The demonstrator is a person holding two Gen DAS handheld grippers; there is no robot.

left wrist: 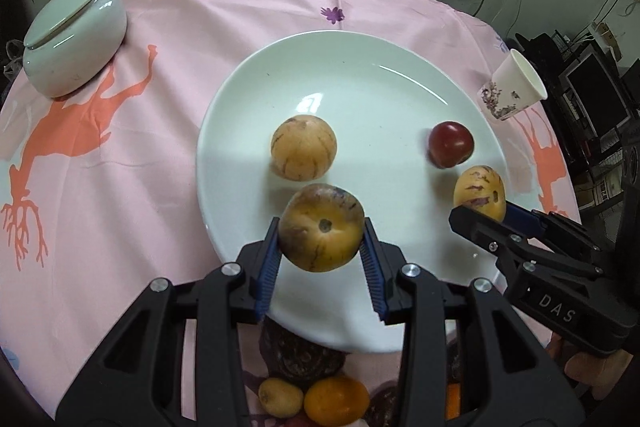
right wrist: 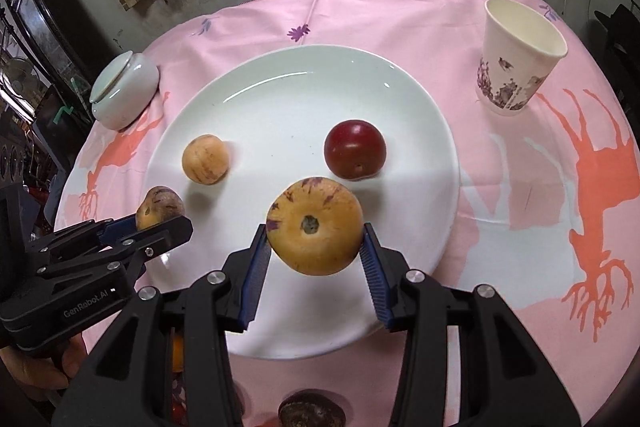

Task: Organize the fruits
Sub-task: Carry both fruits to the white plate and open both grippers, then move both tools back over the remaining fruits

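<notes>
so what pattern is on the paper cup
The white paper cup carries purple floral prints around its lower part, plain white above; clearest in the right wrist view.

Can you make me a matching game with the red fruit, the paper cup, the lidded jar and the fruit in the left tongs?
Things:
1. red plum
2. paper cup
3. lidded jar
4. striped yellow fruit

Places:
A. held above the plate's near edge
B. cloth, far left
C. lying on the white plate
D. cloth, far right

Pairs: 1-C, 2-D, 3-B, 4-A
</notes>
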